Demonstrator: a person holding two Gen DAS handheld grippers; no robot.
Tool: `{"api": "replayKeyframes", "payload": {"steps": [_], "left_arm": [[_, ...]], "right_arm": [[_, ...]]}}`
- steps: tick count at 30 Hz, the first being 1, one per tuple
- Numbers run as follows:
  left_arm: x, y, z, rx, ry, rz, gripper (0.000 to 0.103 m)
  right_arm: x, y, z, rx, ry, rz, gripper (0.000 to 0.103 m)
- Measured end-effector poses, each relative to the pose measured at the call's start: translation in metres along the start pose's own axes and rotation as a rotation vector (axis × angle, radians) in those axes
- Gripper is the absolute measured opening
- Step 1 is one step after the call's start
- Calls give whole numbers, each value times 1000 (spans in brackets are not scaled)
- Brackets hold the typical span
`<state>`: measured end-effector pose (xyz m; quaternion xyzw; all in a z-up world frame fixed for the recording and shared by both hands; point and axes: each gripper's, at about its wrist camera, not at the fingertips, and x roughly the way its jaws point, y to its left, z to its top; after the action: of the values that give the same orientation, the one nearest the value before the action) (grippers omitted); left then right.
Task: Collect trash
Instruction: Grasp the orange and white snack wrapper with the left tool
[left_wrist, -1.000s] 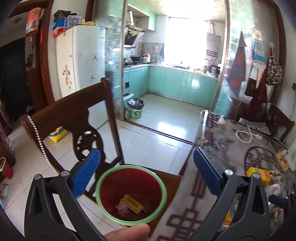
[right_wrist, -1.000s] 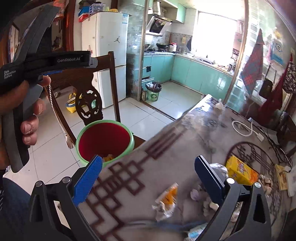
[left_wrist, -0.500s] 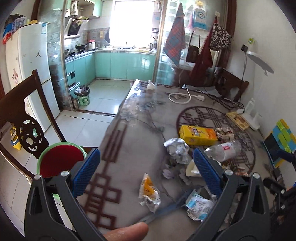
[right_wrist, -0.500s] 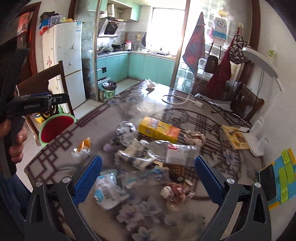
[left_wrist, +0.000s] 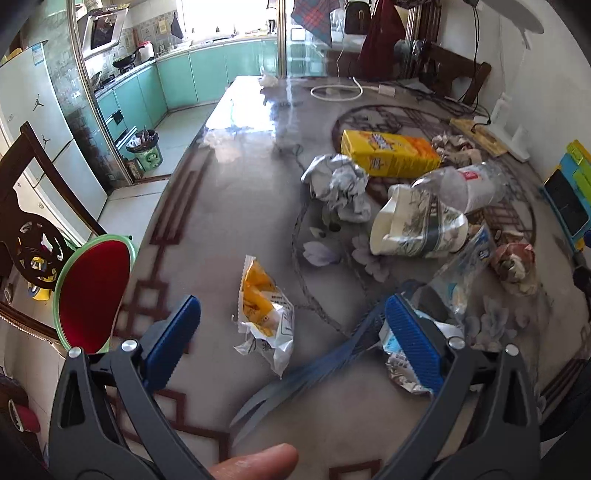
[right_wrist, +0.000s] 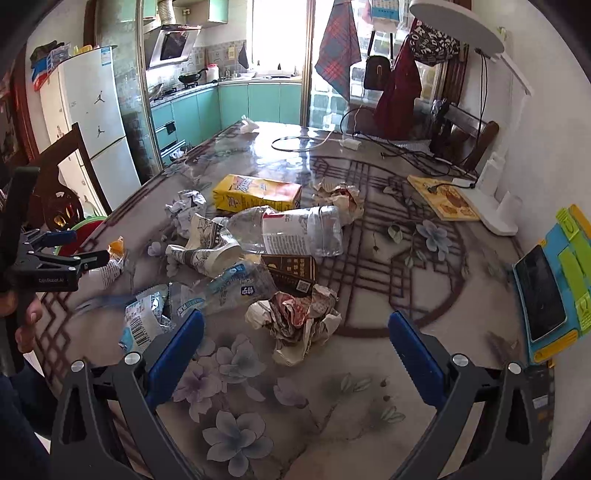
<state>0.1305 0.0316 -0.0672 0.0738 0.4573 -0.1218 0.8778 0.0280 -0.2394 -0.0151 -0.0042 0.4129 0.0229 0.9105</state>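
With both jaws spread and empty, hovering: left gripper (left_wrist: 291, 339) over the orange wrapper (left_wrist: 264, 308), right gripper (right_wrist: 295, 354) near a crumpled paper (right_wrist: 295, 319). Beyond, more litter across the table (right_wrist: 369, 369); bin (left_wrist: 90, 291) off its left edge. Likely slip: thin foil sliding flat, escaping the pinch.

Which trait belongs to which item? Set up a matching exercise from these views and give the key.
Things:
1. juice carton
2. bin
3. paper cup
4. snack wrapper

Traits:
A. red inside, green rim, beside the table
B. crushed, lying on its side
C. yellow box, far side of the pile
D. orange and clear, lying between the fingers of the open left hand-held gripper

Pairs: 1-C, 2-A, 3-B, 4-D
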Motion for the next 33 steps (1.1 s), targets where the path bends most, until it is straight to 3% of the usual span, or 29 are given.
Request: {"api": "replayKeyframes", "payload": {"steps": [5, 10, 11, 16, 19, 27, 33], "left_arm": [[27, 0, -2, 19, 59, 56, 99], [42, 6, -1, -6, 97, 63, 97], [45, 8, 0, -10, 106, 63, 95], [53, 10, -1, -23, 144, 60, 60], [54, 11, -1, -15, 150, 49, 45], [49, 17, -1, -30, 140, 18, 32], [44, 16, 0, -41, 132, -8, 29]], "right_arm": [[1, -3, -1, 9, 1, -15, 97], [3, -13, -3, 37, 15, -20, 97], [5, -16, -4, 43, 25, -15, 97], [14, -20, -10, 63, 64, -3, 97], [18, -21, -11, 71, 71, 2, 97], [31, -15, -13, 51, 95, -6, 97], [41, -13, -11, 47, 99, -12, 97]]}}
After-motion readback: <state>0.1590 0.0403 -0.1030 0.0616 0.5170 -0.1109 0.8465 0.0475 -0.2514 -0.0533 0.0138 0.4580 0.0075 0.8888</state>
